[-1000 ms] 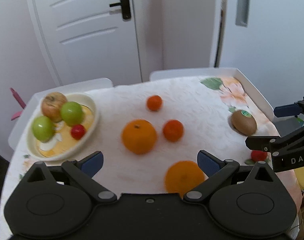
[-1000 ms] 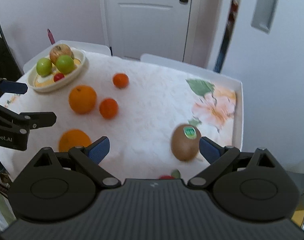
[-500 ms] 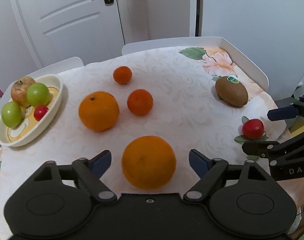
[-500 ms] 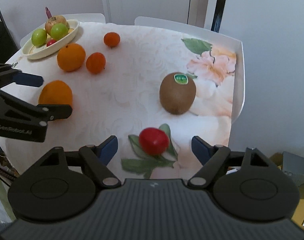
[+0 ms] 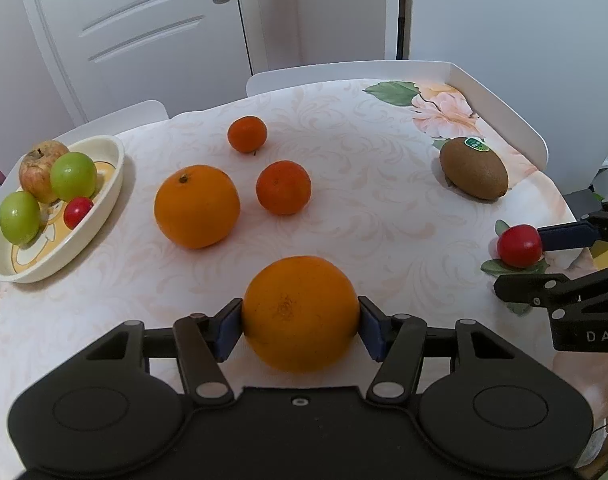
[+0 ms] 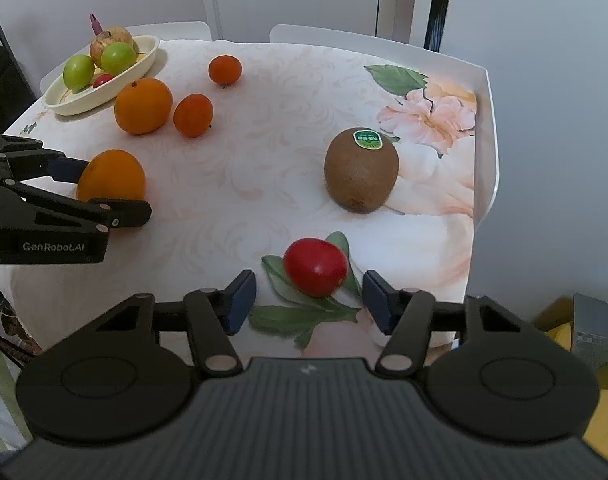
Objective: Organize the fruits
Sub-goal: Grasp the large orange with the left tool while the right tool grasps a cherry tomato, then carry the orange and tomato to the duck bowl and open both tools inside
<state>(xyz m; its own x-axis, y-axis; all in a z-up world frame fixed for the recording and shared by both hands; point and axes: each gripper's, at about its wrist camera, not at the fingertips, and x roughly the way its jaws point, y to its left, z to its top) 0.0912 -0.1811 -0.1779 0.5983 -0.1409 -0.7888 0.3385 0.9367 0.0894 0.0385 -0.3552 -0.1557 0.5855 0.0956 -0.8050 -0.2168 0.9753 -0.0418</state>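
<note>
My left gripper (image 5: 299, 328) is shut on a large orange (image 5: 299, 312) at the table's near edge; it also shows in the right wrist view (image 6: 111, 176). My right gripper (image 6: 310, 300) is open around a small red fruit (image 6: 315, 266), with gaps on both sides. A kiwi (image 6: 360, 170) lies beyond it. A second large orange (image 5: 196, 205) and two mandarins (image 5: 283, 187) (image 5: 247, 133) lie mid-table. A cream bowl (image 5: 107, 200) at the left holds two green apples (image 5: 73, 176), a reddish apple and a small red fruit.
The table has a floral cloth (image 5: 384, 220) and a raised white rim (image 5: 500, 108) at the right. White chair backs (image 5: 324, 72) stand behind it, then a white door (image 5: 143, 20) and walls.
Both grippers moved forward and down. The left closed onto the near orange. The right narrowed around the small red fruit.
</note>
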